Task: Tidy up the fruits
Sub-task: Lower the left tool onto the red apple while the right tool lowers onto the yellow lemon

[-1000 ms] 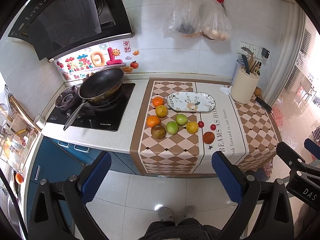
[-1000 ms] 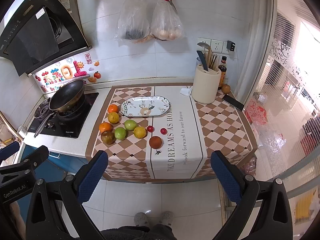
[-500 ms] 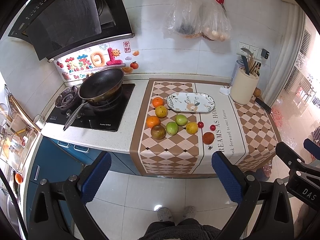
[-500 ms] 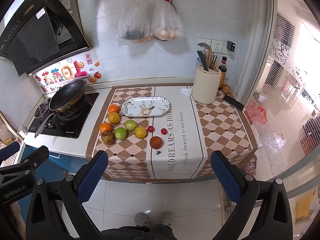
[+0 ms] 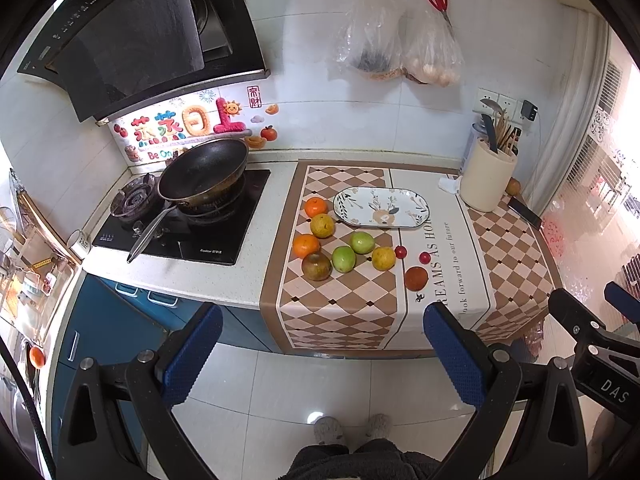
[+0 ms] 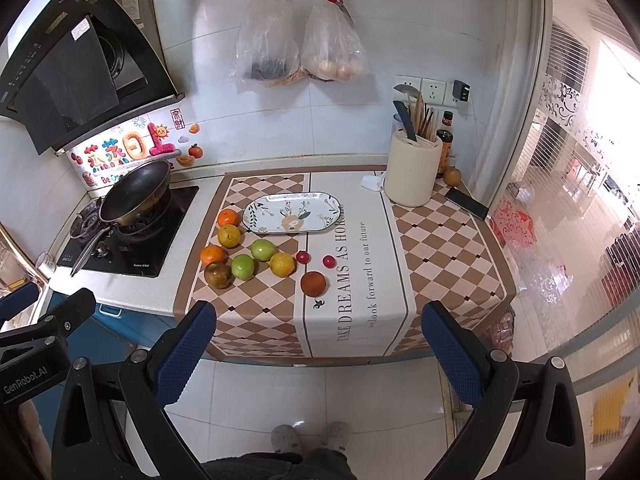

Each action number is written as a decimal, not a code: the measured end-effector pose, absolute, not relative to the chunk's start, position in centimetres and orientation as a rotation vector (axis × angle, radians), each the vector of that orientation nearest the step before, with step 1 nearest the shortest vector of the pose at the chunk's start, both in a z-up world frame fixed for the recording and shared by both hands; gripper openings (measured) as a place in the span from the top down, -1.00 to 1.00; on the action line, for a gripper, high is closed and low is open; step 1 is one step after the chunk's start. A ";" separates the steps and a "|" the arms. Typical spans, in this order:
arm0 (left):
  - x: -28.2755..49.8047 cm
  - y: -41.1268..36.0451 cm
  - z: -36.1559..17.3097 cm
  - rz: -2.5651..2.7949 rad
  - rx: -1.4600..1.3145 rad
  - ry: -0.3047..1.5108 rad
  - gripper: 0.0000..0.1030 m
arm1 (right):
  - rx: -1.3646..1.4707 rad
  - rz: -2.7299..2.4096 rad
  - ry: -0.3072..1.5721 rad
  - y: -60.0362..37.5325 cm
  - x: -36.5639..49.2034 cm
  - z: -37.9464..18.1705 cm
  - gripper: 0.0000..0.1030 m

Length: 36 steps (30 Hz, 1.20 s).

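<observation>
Now both grippers, left gripper (image 5: pixel 322 346) and right gripper (image 6: pixel 318 344), hang wide open and empty off the counter; approach the red-orange fruit (image 6: pixel 313 283) from above, then plate (image 6: pixel 293 213).

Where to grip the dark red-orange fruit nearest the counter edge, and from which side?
Grip the red-orange fruit across its widest middle, coming from above and the front. It is round and sits apart from the cherry tomatoes, so fingers fit either side. Both grippers look open.
</observation>
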<state>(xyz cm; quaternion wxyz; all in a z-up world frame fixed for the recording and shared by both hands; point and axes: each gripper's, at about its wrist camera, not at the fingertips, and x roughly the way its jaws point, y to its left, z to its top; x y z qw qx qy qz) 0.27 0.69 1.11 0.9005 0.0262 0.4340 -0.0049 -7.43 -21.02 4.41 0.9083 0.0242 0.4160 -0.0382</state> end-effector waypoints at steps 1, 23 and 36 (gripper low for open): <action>0.4 0.6 1.2 -0.010 0.054 0.899 -1.00 | 0.051 -0.079 0.859 -21.0 -7.5 4.4 -1.00; 9.2 6.9 -4.6 0.165 0.078 0.876 -1.00 | 0.220 -0.005 0.885 -19.4 0.1 -2.8 -1.00; 23.7 8.9 -18.8 0.147 -0.053 1.283 -0.84 | 0.282 0.038 1.220 -23.0 15.9 -19.4 -0.66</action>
